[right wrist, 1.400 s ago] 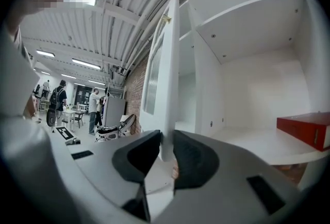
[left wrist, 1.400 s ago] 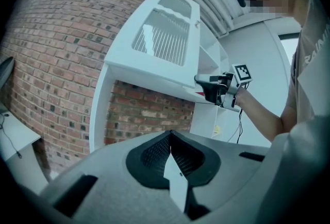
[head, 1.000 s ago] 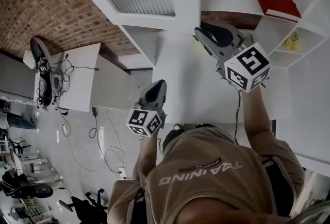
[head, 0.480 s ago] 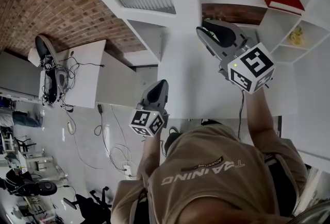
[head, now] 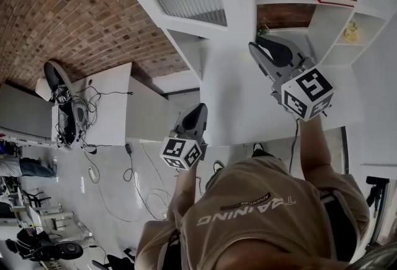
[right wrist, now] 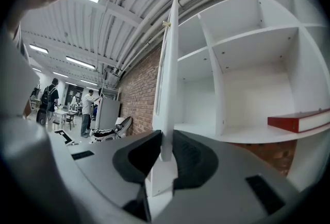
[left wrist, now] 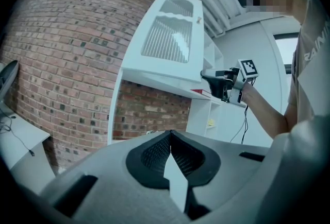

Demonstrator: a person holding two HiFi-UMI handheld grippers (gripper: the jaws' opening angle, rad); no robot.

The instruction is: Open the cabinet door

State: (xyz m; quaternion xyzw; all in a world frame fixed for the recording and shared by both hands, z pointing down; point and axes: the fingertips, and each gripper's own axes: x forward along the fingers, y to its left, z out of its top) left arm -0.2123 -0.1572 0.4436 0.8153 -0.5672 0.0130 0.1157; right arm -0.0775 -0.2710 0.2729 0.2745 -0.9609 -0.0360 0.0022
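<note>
Cabinet (head: 313,23) w/ open shelves sits far right. Its door (right wrist: 167,73) is already swung out from the shelves, face toward the left, brick-wall side. Door's long axis is upright, running straight up from the right tool (right wrist: 166,152), which is clamped on the door's thin edge, seen edge-on. More swing prob. goes left, right hand leading. Left tool (left wrist: 170,138) closed, empty, near-left, well apart from door.

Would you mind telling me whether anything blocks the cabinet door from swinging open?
Nothing visible does: the right claw grips the edge of the cabinet door, the room side of it looks open, and the left claw hangs apart.
</note>
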